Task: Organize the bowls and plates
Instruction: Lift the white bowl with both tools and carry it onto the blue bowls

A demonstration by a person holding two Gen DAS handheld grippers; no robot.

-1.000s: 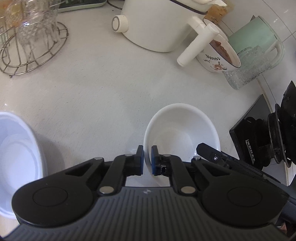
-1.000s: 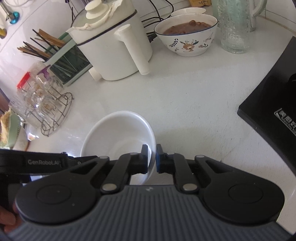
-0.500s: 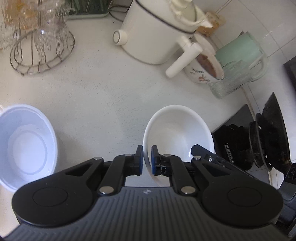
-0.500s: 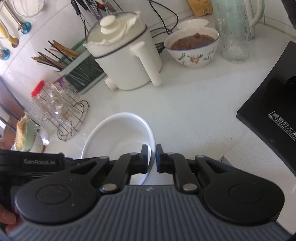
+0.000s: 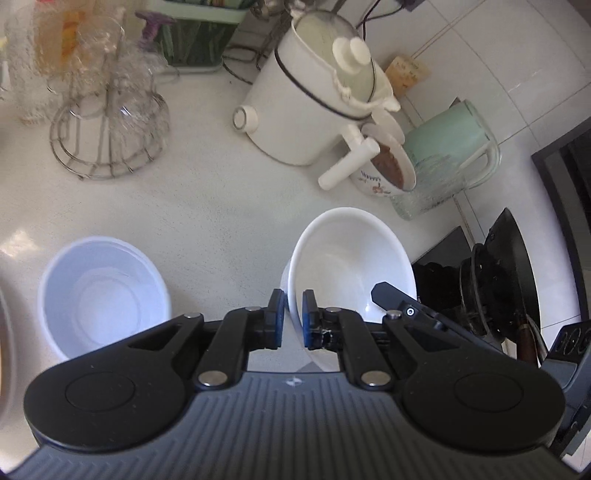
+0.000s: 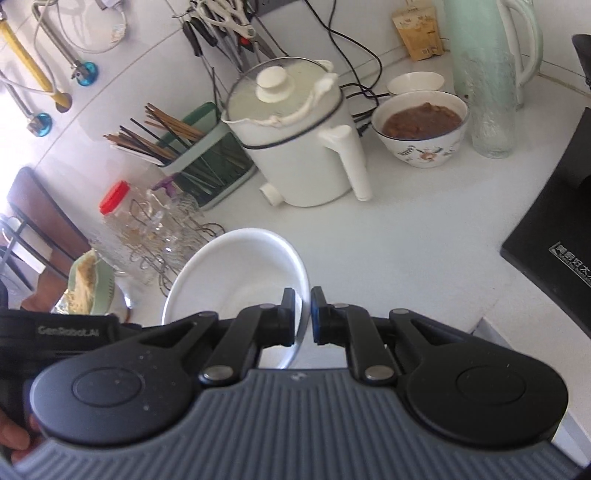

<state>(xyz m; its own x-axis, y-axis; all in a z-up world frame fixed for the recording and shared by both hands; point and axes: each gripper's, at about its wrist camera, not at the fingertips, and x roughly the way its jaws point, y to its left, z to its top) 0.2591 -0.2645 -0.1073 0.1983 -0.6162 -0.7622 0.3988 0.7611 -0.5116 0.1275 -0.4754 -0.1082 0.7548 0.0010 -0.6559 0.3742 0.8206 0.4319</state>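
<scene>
Both tongs pinch opposite rims of the white bowl, the left tongs nearer the blue-tinted bowl standing, apparently well below, on the counter to their left.

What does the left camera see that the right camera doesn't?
Only the left view shows a second white bowl on the counter and a black pan on the stove.

Only the right view shows chopsticks in a green holder, scissors hanging on the wall, and a jar with a red lid.

Both show the held white bowl, pinched at its rim by the left tool and the right tool. Both also show the white kettle, the food bowl and the glass rack.
</scene>
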